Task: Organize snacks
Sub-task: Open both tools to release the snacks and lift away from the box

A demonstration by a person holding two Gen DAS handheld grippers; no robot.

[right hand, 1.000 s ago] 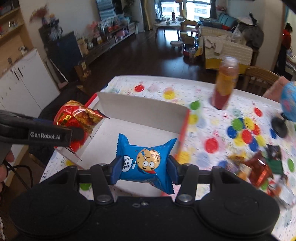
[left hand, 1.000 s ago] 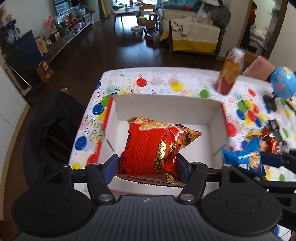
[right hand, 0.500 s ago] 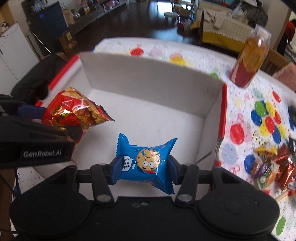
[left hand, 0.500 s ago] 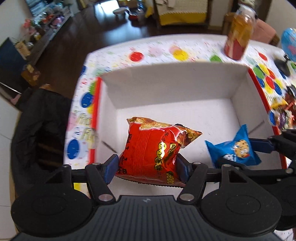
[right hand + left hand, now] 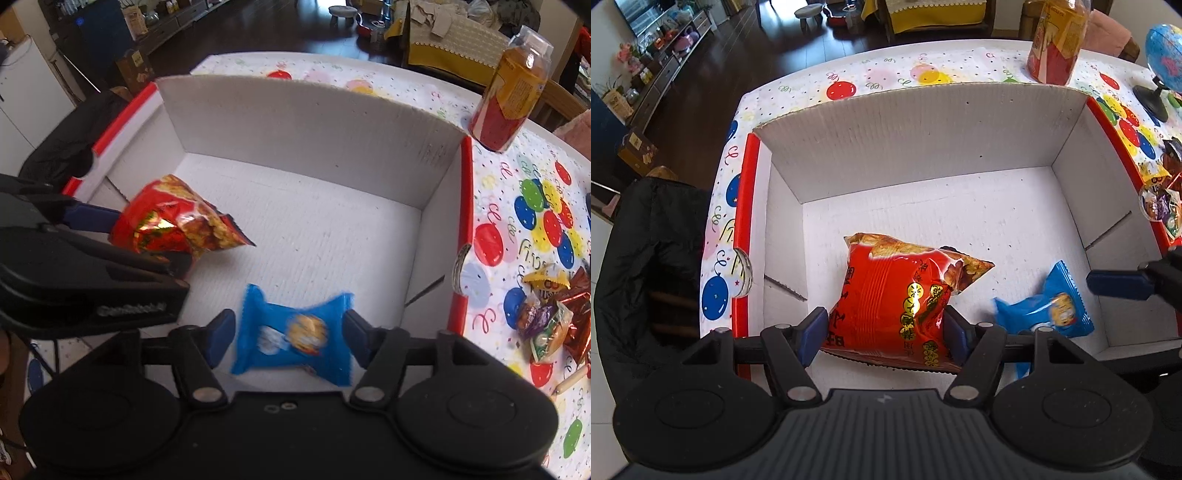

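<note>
Left wrist view: the left gripper (image 5: 882, 328) pinches the red bag (image 5: 901, 299) low inside the box (image 5: 923, 136), near its front wall. It has sunk into the box over the last second.

Right wrist view: the right gripper (image 5: 288, 336) has just been opening; its fingers stand spread clear of the blurred blue packet (image 5: 295, 332), which seems to be dropping to the box floor. One snack looks delivered; the red bag awaits release.

You are in a home's living and dining room: dark wood floor (image 5: 713, 74), a sofa (image 5: 454, 29) under a cream and yellow throw, a low stool (image 5: 809, 13), a shelf unit (image 5: 661, 48) crowded with ornaments, and your desk (image 5: 886, 77) under a balloon-print party cloth.
</note>
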